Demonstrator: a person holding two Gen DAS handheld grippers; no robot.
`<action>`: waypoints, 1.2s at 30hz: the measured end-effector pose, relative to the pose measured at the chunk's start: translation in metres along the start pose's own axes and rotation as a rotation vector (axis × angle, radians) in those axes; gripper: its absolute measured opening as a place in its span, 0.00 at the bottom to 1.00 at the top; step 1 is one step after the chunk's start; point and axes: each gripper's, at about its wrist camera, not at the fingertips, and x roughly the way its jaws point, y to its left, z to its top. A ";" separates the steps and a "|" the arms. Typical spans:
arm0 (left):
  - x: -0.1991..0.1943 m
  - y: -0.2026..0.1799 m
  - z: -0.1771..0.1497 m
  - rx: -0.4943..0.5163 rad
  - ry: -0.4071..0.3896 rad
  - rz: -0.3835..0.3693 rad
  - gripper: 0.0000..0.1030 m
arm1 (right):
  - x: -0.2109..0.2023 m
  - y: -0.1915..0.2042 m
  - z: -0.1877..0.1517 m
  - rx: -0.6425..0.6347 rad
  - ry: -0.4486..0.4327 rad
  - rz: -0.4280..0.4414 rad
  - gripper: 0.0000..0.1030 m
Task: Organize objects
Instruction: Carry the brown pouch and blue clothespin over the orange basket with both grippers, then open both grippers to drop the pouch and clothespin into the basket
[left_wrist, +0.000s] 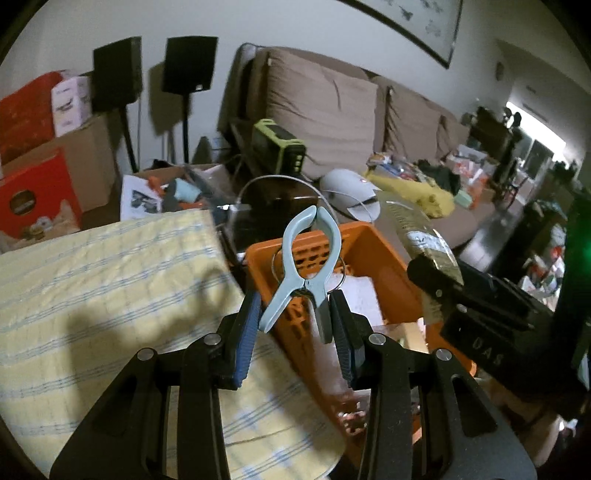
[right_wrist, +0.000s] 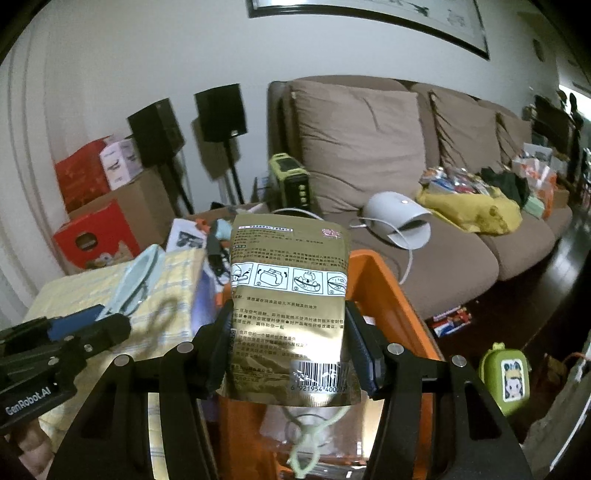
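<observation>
Left gripper (left_wrist: 293, 314) clamped on pale blue clip (left_wrist: 308, 266), pads squeezing its two handle legs, clip jaws pointing up and away, tips together. Clip held up over near rim of orange basket (left_wrist: 373, 254), metal ring visible at its pivot. Right gripper (right_wrist: 290, 332) clamped on gold foil pouch (right_wrist: 290, 280), fingers on both side edges, pouch upright, printed back with barcode facing the camera. Pouch above the same orange basket, seen edge-on at right of the left wrist view. Basket just beside yellow-and-blue checked cloth (left_wrist: 103, 280), to its left. Pale green loop (right_wrist: 306, 443) and white paper in basket bottom. Brown sofa (right_wrist: 369, 147) behind, white device (right_wrist: 399, 214) on its seat.
</observation>
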 end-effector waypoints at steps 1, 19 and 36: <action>0.004 -0.005 0.001 0.007 0.003 -0.005 0.34 | 0.000 -0.004 0.000 0.003 0.001 -0.011 0.55; 0.093 -0.048 -0.007 0.036 0.194 -0.012 0.34 | 0.041 -0.060 -0.034 0.070 0.278 -0.112 0.56; 0.100 -0.043 -0.008 0.023 0.186 -0.016 0.35 | 0.055 -0.066 -0.043 0.087 0.347 -0.139 0.60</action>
